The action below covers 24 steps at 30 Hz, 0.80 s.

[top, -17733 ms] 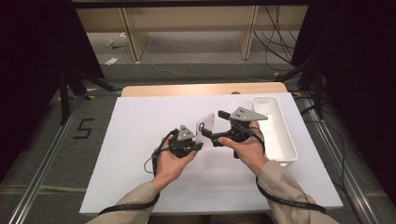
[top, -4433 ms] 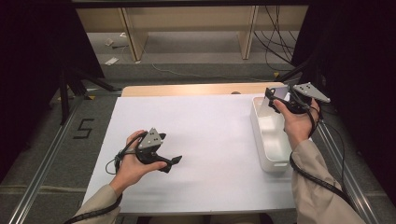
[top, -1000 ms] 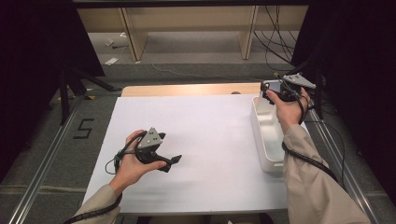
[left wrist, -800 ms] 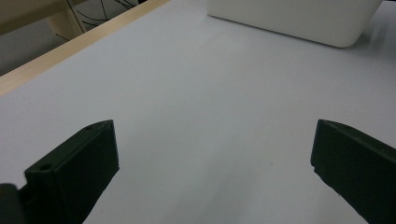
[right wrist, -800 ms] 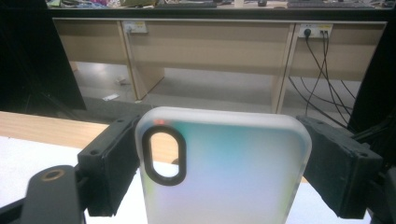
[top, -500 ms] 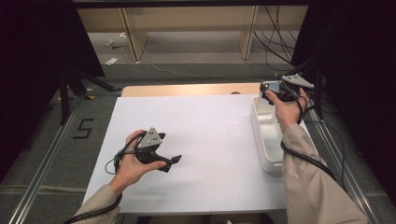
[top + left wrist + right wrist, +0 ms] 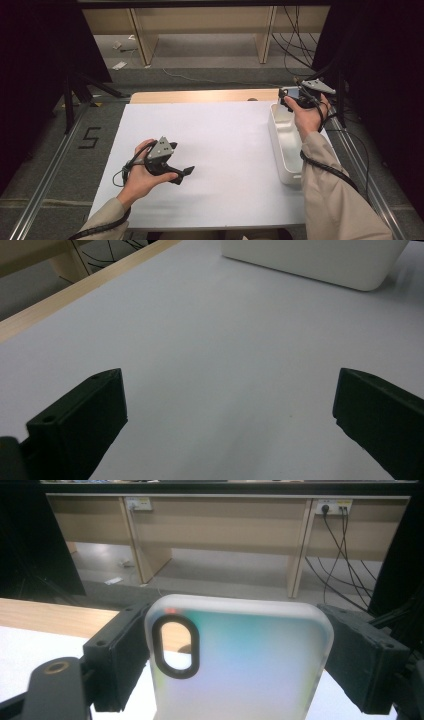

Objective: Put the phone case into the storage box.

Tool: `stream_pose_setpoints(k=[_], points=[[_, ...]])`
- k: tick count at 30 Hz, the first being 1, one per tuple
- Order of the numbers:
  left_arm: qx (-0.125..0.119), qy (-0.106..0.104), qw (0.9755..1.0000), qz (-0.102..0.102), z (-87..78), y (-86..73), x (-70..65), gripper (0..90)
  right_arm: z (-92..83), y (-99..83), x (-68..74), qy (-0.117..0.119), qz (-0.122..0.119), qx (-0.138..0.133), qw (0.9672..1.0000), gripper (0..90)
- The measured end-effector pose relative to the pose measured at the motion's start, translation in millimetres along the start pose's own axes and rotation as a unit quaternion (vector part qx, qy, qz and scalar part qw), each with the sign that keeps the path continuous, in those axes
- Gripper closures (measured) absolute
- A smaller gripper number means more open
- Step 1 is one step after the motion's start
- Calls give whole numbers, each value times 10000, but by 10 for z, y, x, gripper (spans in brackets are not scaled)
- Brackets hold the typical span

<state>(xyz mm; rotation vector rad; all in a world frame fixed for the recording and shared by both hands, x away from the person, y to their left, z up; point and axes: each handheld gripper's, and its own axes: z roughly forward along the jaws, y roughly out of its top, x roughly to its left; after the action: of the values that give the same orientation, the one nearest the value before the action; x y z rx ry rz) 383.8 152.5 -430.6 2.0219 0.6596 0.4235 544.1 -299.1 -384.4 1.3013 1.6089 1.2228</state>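
- The right gripper (image 7: pixel 292 100) clamps a translucent phone case (image 7: pixel 240 660) by its two long edges; the case stands upright between the jaws, its oval camera cutout at upper left in the right gripper view.
- It hangs over the far end of the white bin (image 7: pixel 285 150) at the table's right edge.
- The left gripper (image 7: pixel 182 172) has its jaws spread wide with nothing between them, low over the white table cover (image 7: pixel 225 145).

The white table (image 7: pixel 225 150) lies open from its left edge across the middle. Along its right edge a white bin (image 7: pixel 284 145) stands, blocking low passes there.
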Motion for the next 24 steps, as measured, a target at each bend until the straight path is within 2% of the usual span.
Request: stream_pose_setpoints(k=[24], points=[[13,-17,10000,13,8,-5,-5,3,91,-55,-24,-95,-8,110,9999,183]])
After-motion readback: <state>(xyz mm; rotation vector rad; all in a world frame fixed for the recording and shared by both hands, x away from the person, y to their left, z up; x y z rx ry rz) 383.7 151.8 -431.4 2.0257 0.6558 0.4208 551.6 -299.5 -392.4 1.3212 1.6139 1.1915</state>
